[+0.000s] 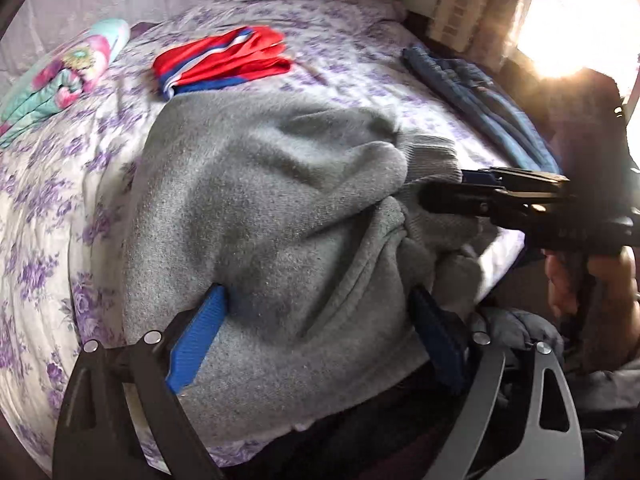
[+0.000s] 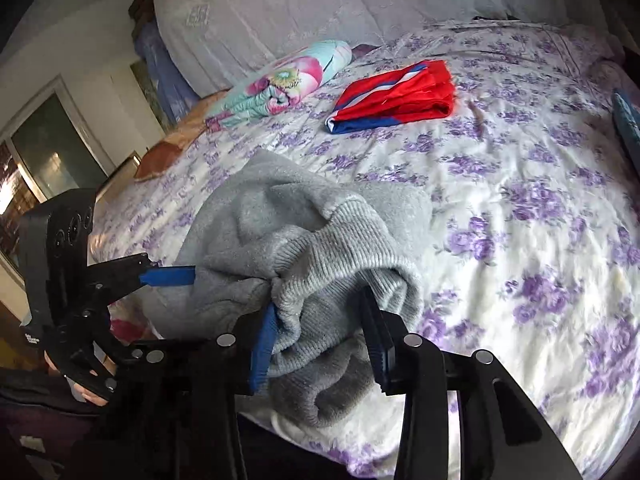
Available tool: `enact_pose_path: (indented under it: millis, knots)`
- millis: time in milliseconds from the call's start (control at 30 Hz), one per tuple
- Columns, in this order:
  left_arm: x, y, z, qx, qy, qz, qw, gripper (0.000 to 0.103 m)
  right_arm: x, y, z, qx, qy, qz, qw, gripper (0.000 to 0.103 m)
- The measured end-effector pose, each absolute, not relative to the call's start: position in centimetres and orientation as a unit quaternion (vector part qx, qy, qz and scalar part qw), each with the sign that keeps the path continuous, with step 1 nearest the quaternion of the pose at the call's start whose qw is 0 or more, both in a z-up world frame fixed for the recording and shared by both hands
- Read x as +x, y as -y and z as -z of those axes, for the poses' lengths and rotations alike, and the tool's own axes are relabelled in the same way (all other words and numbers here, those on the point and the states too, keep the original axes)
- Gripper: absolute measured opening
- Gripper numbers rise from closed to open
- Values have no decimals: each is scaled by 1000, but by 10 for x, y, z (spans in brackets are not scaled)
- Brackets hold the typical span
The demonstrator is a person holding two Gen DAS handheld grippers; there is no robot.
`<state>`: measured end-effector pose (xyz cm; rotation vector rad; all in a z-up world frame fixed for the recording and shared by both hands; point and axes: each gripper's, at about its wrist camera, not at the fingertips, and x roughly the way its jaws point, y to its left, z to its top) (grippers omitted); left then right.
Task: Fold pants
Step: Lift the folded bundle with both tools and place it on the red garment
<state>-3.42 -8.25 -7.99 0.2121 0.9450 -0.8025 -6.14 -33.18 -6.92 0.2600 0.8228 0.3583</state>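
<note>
The grey fleece sweatpants [image 1: 280, 208] lie bunched at the lower centre of both views, on the near edge of the bed's white quilt with purple flowers [image 2: 540, 208]. My right gripper [image 2: 320, 336] has its blue-padded fingers [image 2: 264, 344] spread around the ribbed cuff, apparently not yet clamped; my left gripper [image 1: 320, 328] likewise straddles a thick fold, jaws apart, though whether the pads press the cloth I cannot tell. To fold well, I judge each jaw should close on a single hem layer, then draw outward to flatten wrinkles. Farther off, upper centre, lies a folded red, white and blue garment [image 2: 396, 96]; a floral teal bundle [image 2: 280, 80] sits upper left.
</note>
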Motion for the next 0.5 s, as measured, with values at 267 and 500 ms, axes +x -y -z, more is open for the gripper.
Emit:
enact_pose_path:
  millis: [267, 500]
  knots:
    - [-3, -14, 42, 8, -426, 342, 838, 98, -89, 385, 50, 242, -327, -172, 897, 100]
    - [54, -7, 106, -108, -504, 409, 753, 98, -39, 371, 115, 343, -422, -225, 809, 100]
